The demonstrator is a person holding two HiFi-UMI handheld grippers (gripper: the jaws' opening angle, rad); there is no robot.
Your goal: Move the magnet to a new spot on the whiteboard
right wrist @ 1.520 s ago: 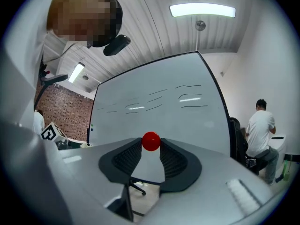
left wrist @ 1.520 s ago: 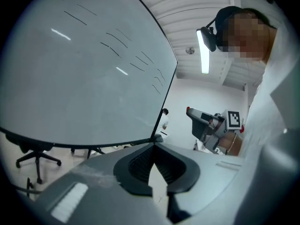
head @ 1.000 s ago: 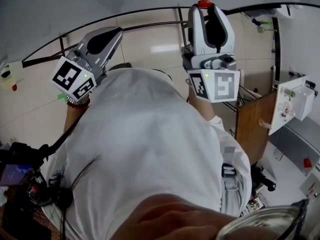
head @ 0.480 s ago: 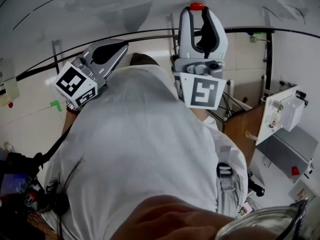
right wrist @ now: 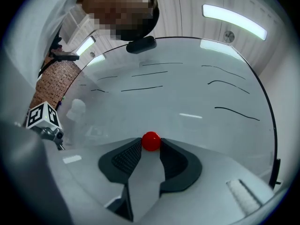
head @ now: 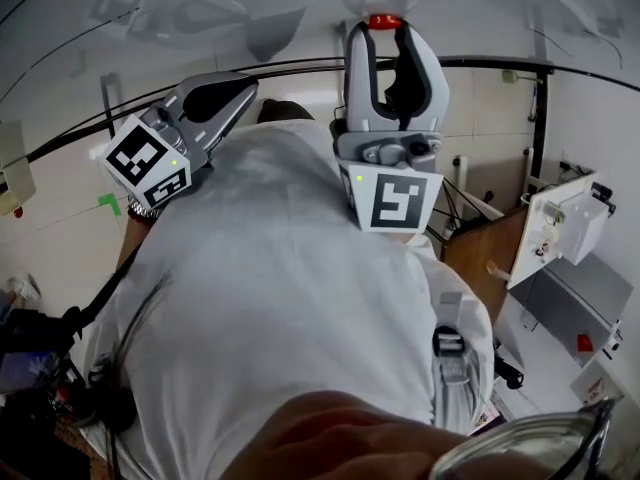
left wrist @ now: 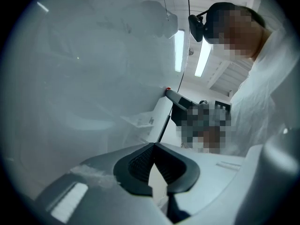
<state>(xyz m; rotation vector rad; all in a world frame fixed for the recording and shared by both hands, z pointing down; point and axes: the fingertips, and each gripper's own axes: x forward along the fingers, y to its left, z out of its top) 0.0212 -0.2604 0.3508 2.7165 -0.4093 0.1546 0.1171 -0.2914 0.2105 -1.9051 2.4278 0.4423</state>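
- Closest to the head camera, the person's white shirt (head: 280,298) fills the lower middle of the head view, much as it did a second ago.
- Just beyond it on the left, the grey left gripper (head: 247,86) is raised with its black-and-white marker cube (head: 148,161) towards the camera. It sits at nearly the same place in the view as before. In its own view, the tips of the dark ribbed pads (left wrist: 140,161) meet with nothing between them.
- Further up, the grey right gripper (head: 385,32) points at the glossy white whiteboard (head: 200,18). It stands further left in the head view than a second ago, and its marker cube (head: 395,200) sits lower.
- Its jaws stay clamped on the small red round magnet (head: 383,20), as in both earlier frames.
- That magnet (right wrist: 151,141) is a smooth, shiny red ball, pinched at the very tips of the right gripper (right wrist: 151,150), with most of it standing clear above the pads.
- Behind it the whiteboard (right wrist: 187,93) carries thin black pen lines (right wrist: 234,110). Whether the magnet touches the surface cannot be told.
- More of the board shows at the top of the head view than a second ago, and its black curved edge (head: 480,63) lies lower.
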